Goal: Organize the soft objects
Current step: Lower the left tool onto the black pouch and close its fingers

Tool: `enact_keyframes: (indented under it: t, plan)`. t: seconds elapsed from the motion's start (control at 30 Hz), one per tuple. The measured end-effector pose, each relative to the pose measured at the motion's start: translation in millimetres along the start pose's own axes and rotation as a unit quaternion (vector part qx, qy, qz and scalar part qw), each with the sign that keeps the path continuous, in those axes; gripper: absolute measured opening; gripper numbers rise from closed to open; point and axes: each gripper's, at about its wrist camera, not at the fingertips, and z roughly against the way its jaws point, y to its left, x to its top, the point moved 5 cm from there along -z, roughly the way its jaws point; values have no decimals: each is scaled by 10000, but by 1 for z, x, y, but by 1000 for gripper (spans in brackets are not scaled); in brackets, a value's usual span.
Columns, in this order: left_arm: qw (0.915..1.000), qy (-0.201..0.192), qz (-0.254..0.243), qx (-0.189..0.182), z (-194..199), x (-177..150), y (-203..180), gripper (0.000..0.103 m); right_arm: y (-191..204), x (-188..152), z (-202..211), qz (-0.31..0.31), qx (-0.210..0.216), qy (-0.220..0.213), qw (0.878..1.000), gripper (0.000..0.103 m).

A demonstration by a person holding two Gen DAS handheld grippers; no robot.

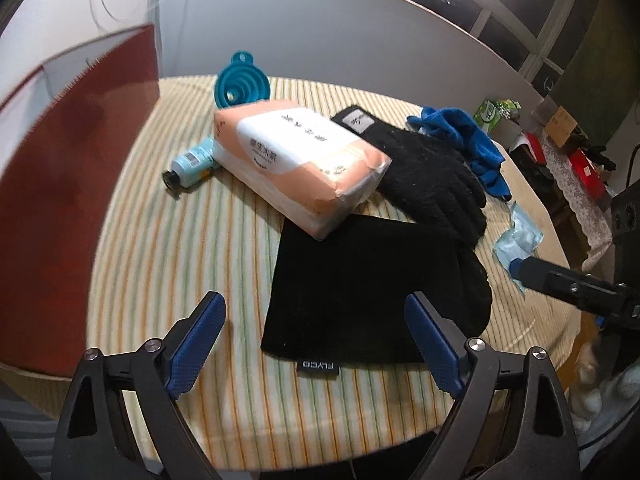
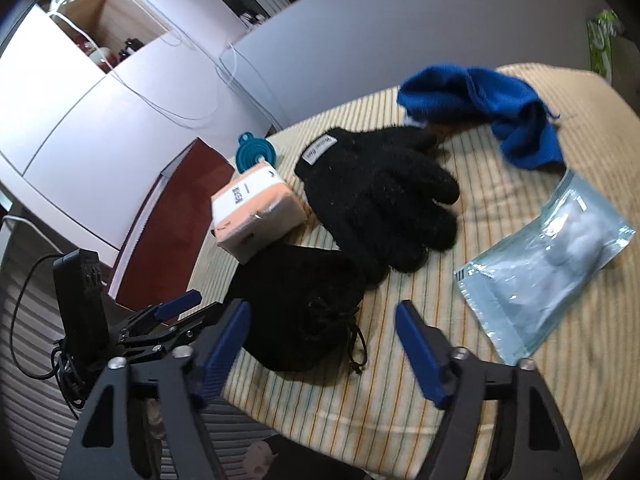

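Both the left gripper and the right gripper had their jaws spread wide with nothing in them, and the black pouch at the bottom middle looked soft and light, easy to pinch by its near edge.

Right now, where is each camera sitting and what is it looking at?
Left wrist: rides on the left gripper, looking over the black pouch toward the tissue pack; its own open blue fingers show, and the right gripper pokes in from the right.
Right wrist: rides on the right gripper, looking across the striped cloth at the black gloves and cotton ball bag; its open fingers show, with the left gripper at lower left.
Both see pouch, gloves, tissue pack, teal funnel and blue cloth.
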Motion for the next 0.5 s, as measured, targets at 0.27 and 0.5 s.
enact_keyframes:
  t: [0.27, 0.5]
  plan:
    - [9995, 233, 91, -195, -18, 4, 5, 83, -7, 2, -30, -218, 68, 368, 9991, 57]
    - [9989, 263, -17, -397, -19, 5, -3, 67, -5, 1, -42, -241, 143, 519, 9983, 47]
